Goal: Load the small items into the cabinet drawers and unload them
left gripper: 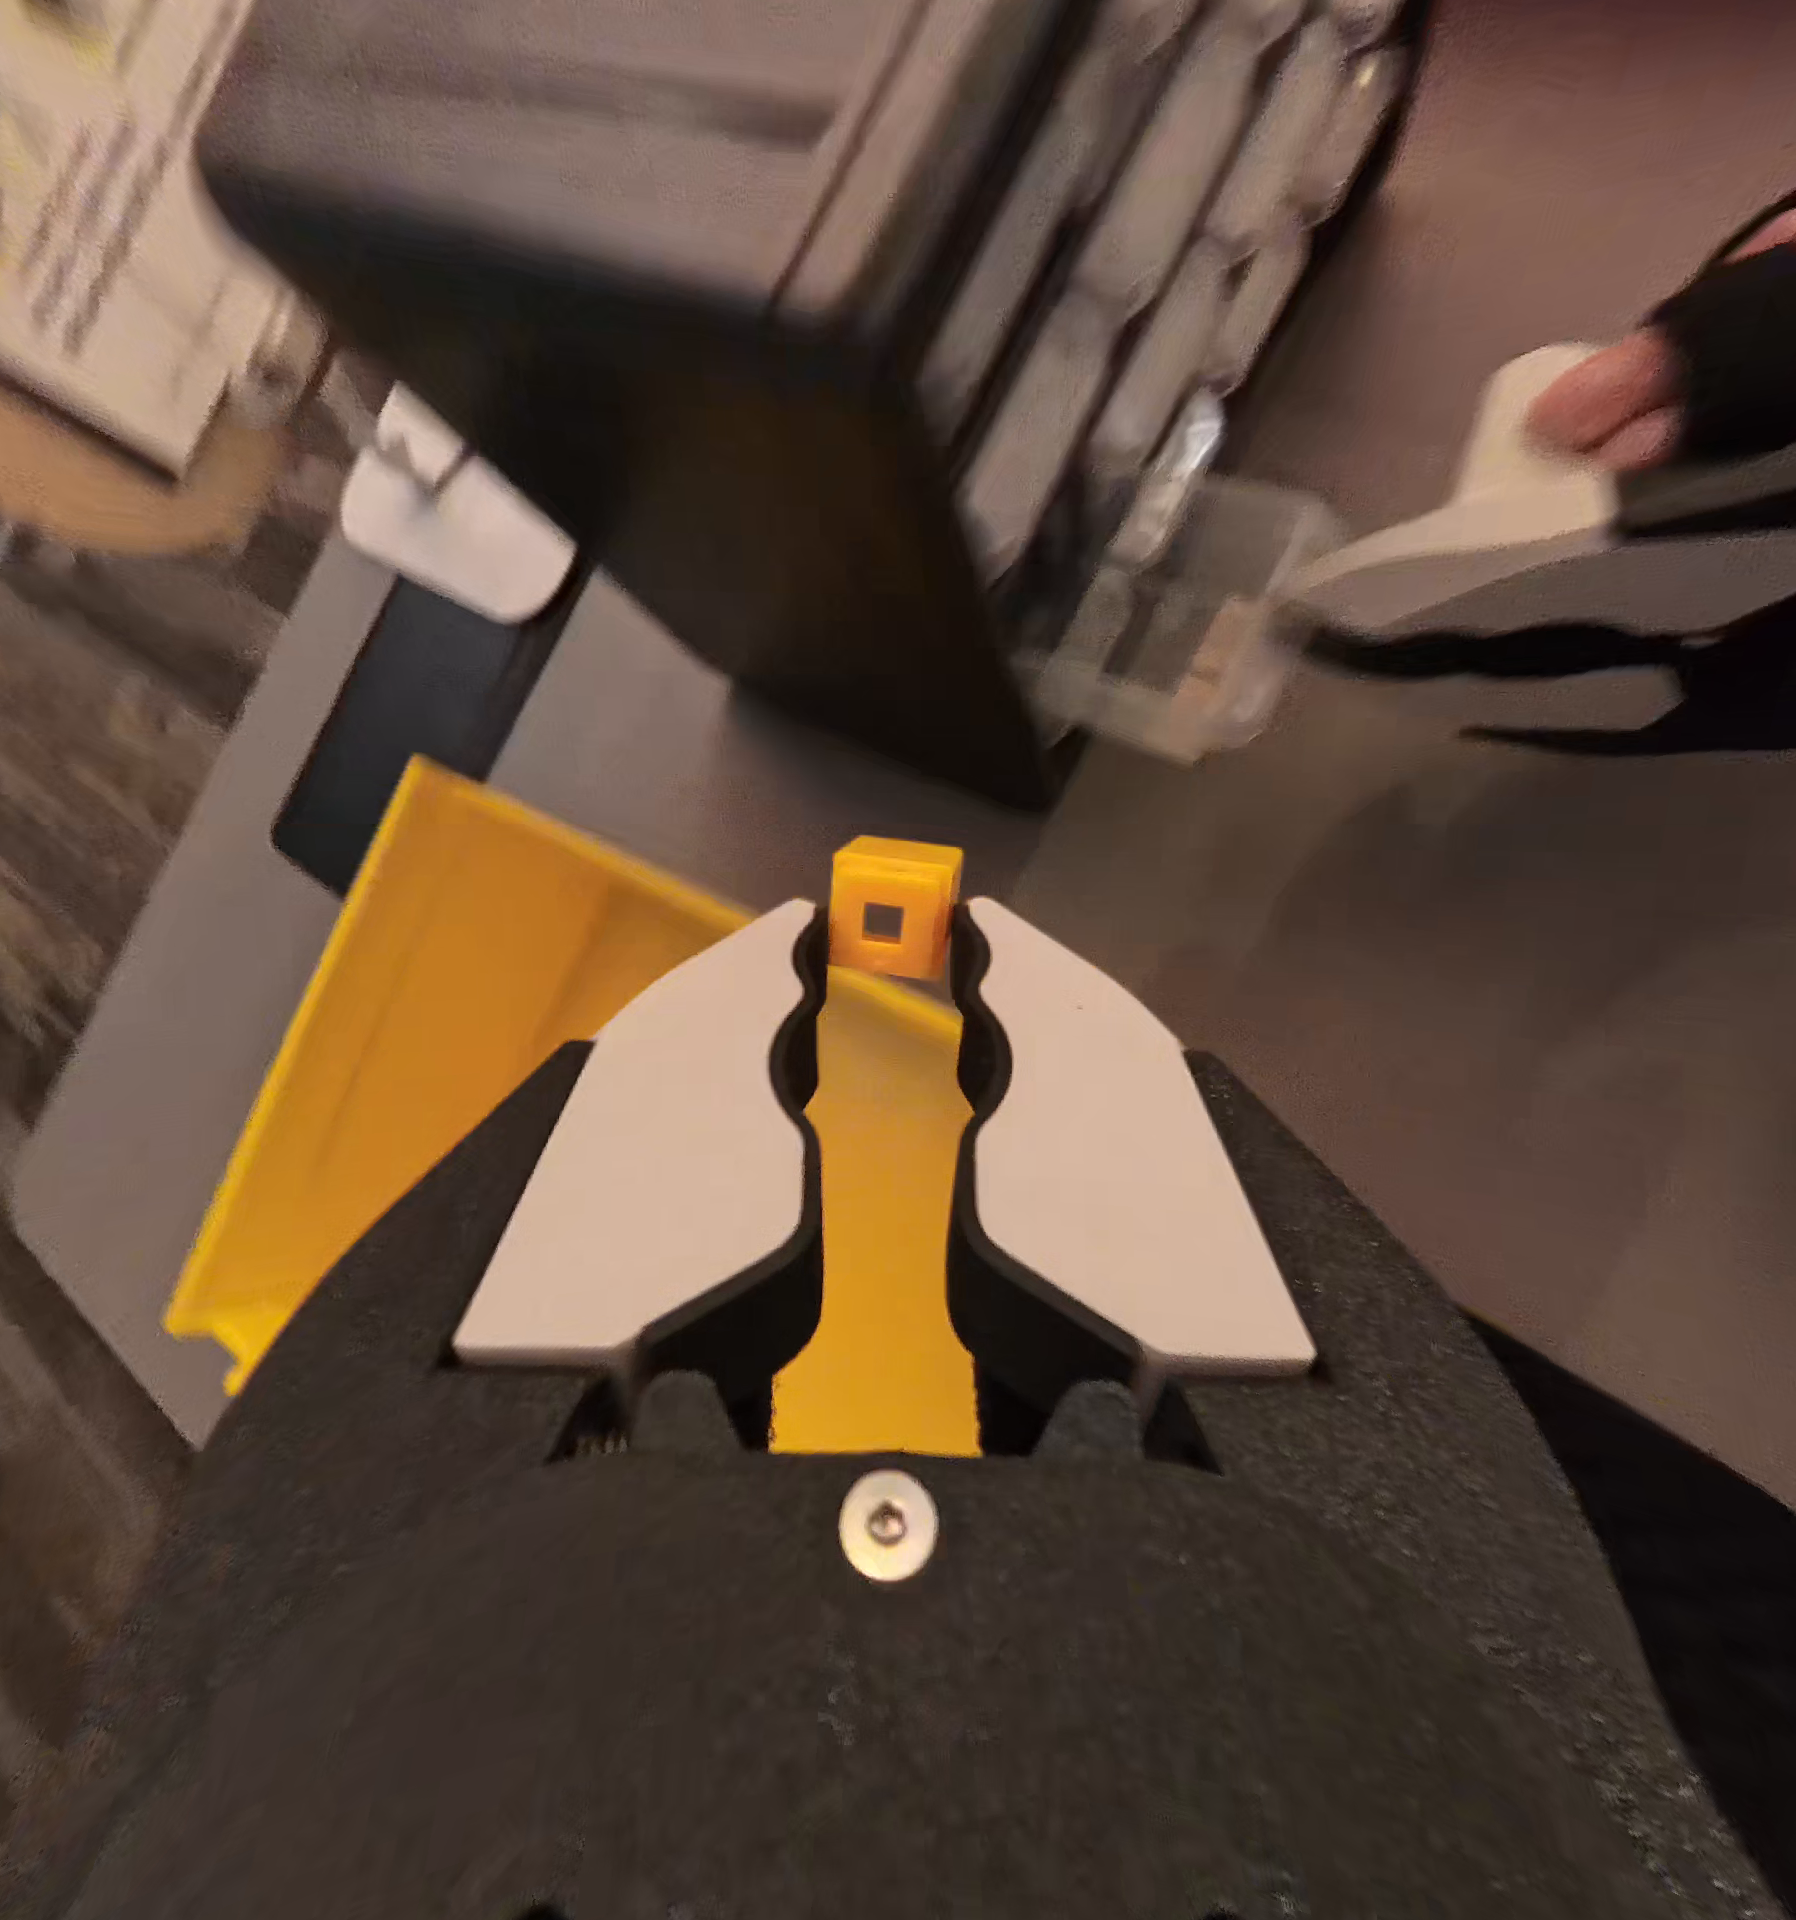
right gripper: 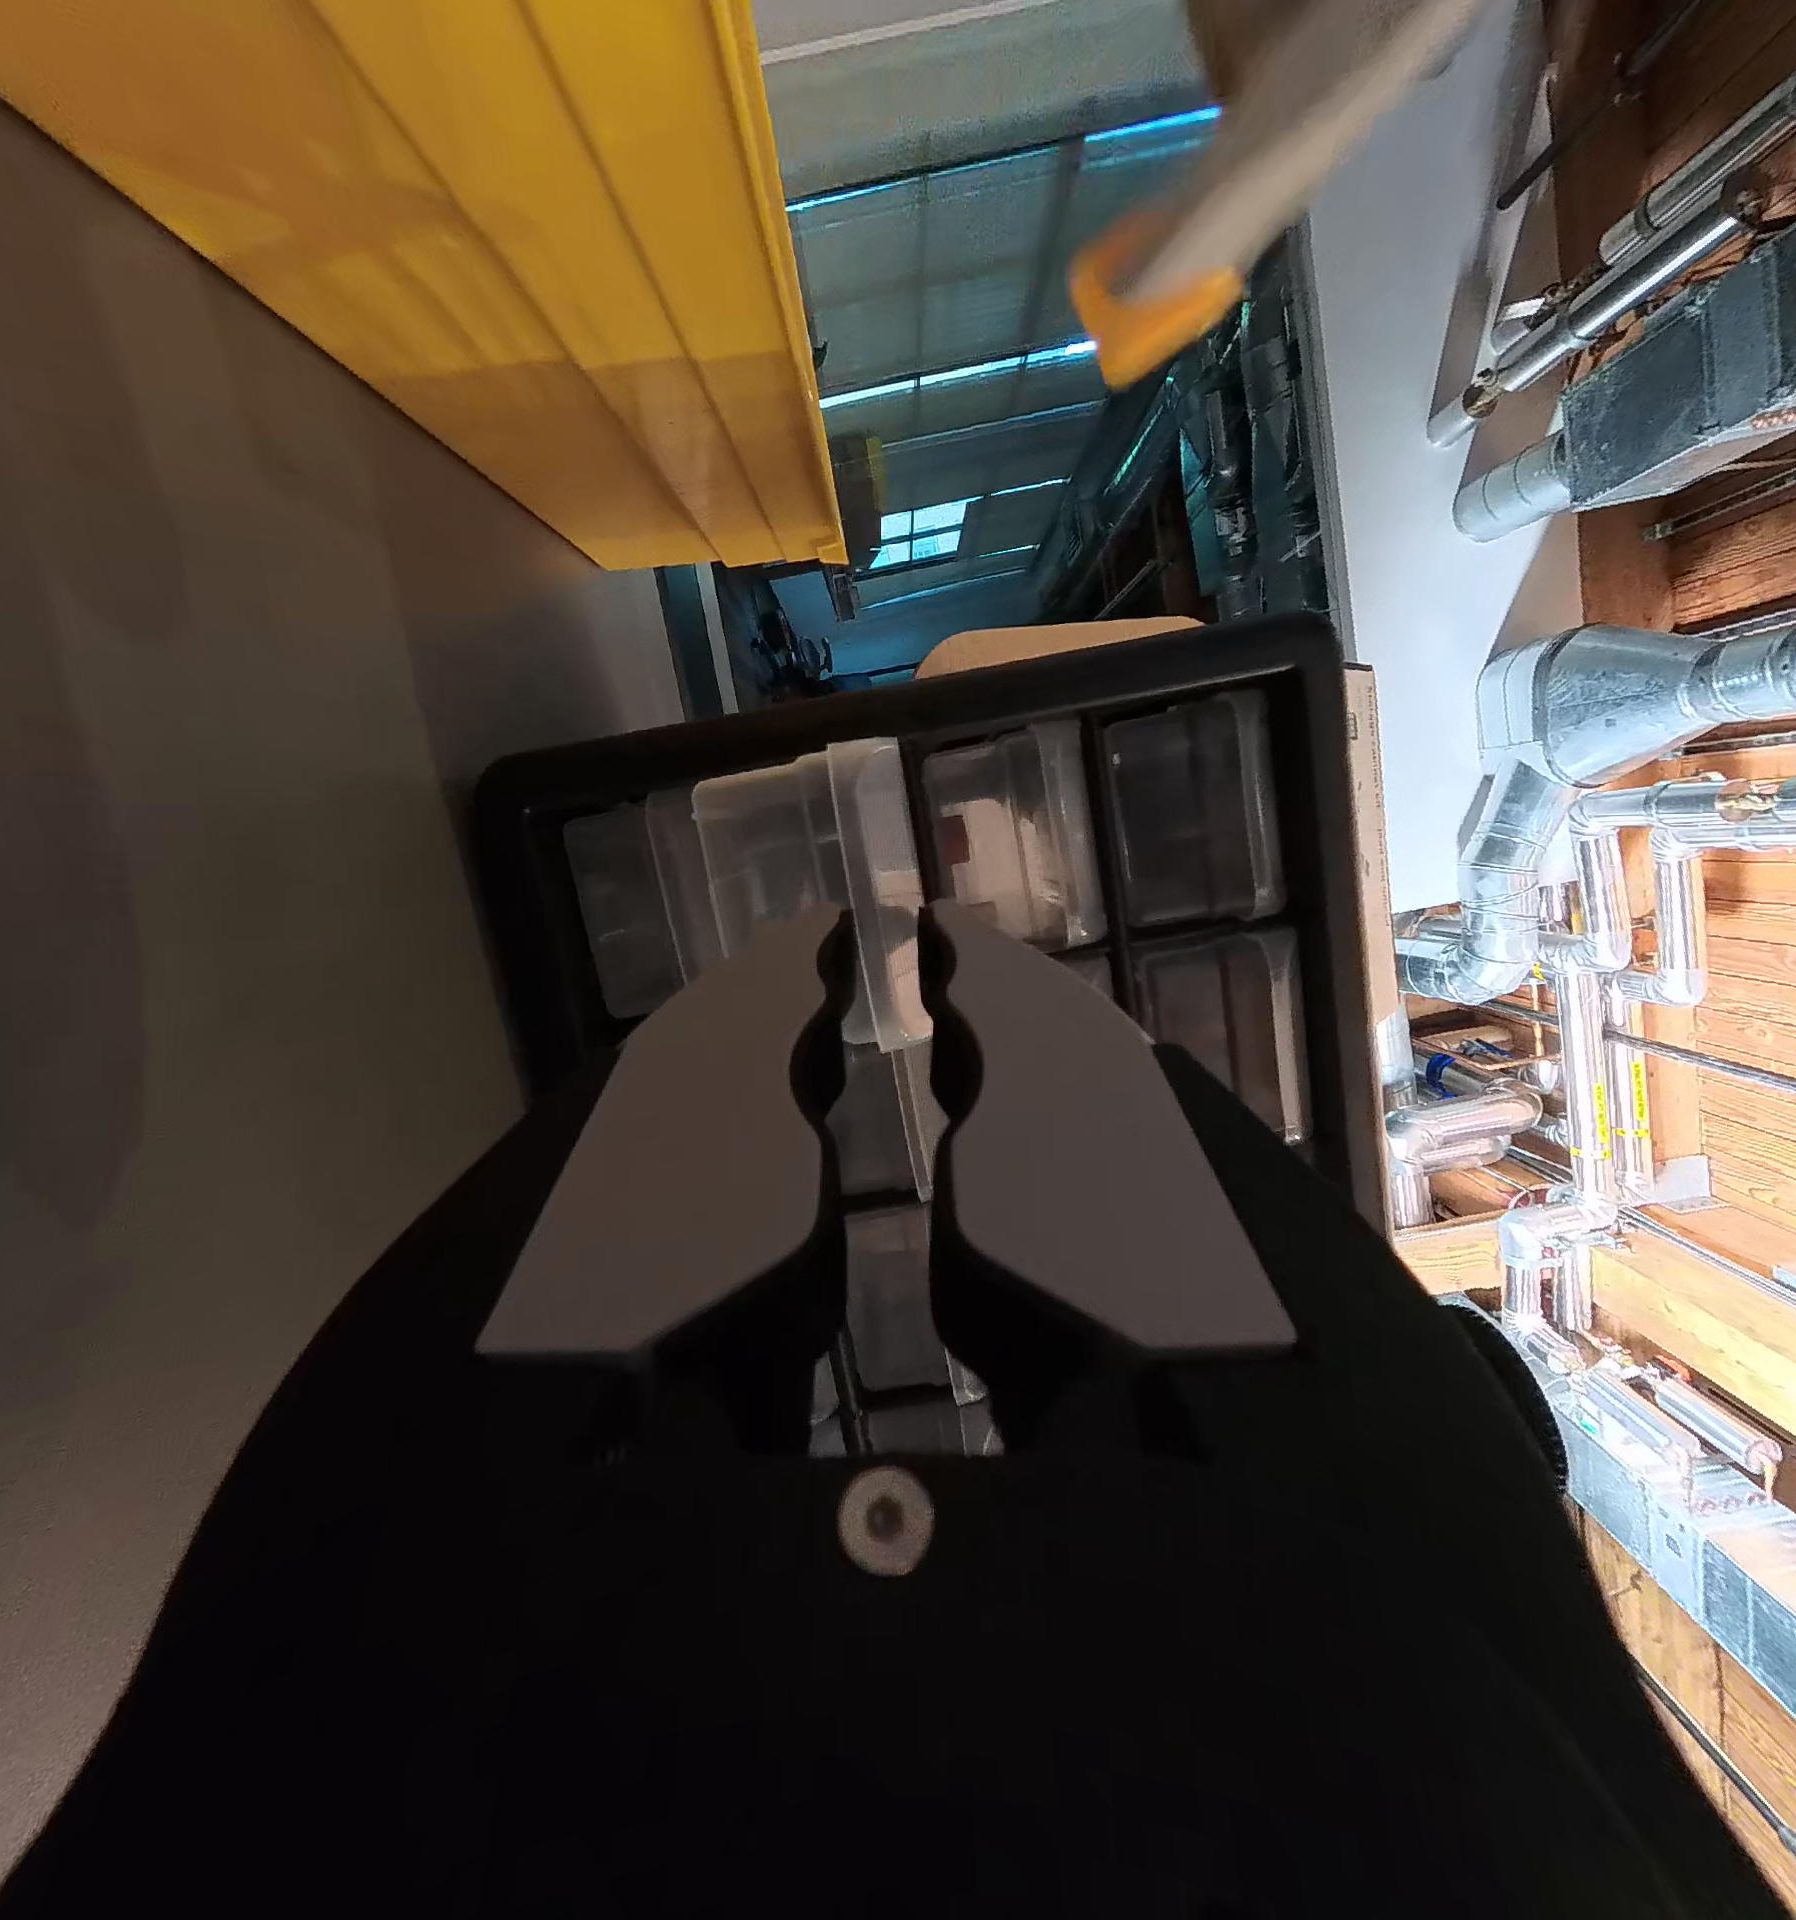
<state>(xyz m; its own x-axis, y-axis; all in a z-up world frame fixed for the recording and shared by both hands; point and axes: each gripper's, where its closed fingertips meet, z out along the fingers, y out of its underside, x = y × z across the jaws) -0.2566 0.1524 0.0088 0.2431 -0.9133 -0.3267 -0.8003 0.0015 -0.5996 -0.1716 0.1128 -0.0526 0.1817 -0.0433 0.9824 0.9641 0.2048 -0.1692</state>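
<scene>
On the grey table (left gripper: 1393, 1039) sits the black drawer cabinet (left gripper: 582, 343), its clear drawers facing the right side; both views are motion-blurred. Beside it, close to the left gripper, lies a big yellow bin (left gripper: 437, 1039), also seen along the table edge in the right wrist view.

One clear drawer (right gripper: 878, 883) is pulled partway out of the cabinet. Right gripper (right gripper: 889, 914) has its jaws nearly closed, pinching that drawer's front lip. A person's hand (left gripper: 1704, 364) holds that gripper, visible at the far right of the left view.

Left gripper (left gripper: 889, 920) has jaws narrow, clamped on a small orange cube (left gripper: 892, 914) with a square hole, held up in the air above the bin, well apart from the open drawer.

Likely step: carrying the cube over to drop into the open drawer.

Risks:
- cube is gripped only at the jaw tips, so a fast swing could flick it out
- right grip on thin lip could slip, letting the drawer slide shut or tip out entirely
- blur suggests speed, so a release may miss the narrow drawer opening
</scene>
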